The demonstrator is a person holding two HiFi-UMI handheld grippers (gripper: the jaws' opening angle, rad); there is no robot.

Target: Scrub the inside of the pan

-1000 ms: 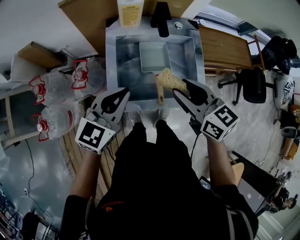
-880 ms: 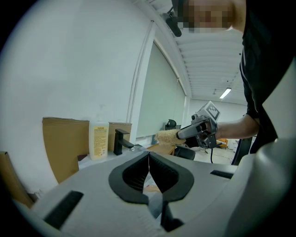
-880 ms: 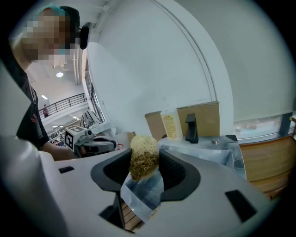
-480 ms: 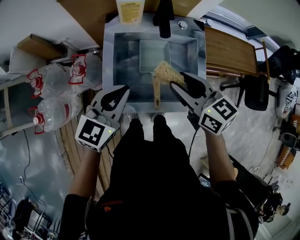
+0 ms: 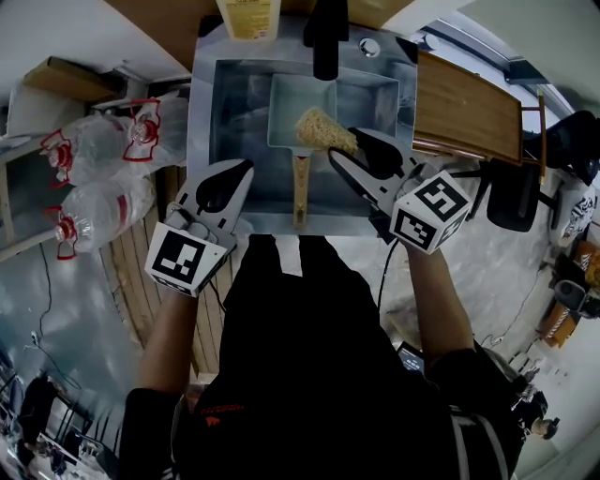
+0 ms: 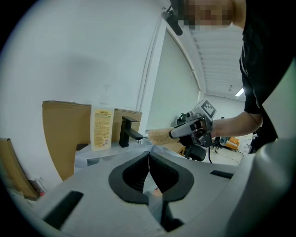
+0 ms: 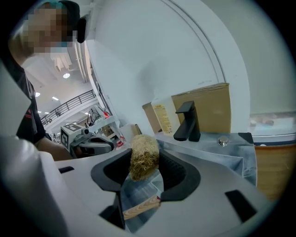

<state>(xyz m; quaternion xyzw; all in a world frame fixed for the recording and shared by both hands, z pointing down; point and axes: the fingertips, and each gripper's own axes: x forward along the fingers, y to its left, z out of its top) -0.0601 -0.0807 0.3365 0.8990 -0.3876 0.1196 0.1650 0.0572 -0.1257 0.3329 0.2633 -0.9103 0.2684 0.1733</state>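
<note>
Over the sink (image 5: 211,112), the right gripper (image 5: 349,142) pinches a fibrous scrubber (image 5: 323,129), apparently touching the pan (image 5: 286,103). The left gripper (image 6: 149,155) jaws are pressed together, empty. The yellow bottle (image 5: 248,14) label is unreadable.

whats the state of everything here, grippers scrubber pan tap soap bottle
left gripper: shut, nothing between the jaws
right gripper: shut on the scrubber
scrubber: clamped, held over the pan; contact unclear
pan: flat in the sink, open side up, handle toward the person
tap: no water seen running
soap bottle: upright behind the sink
</note>
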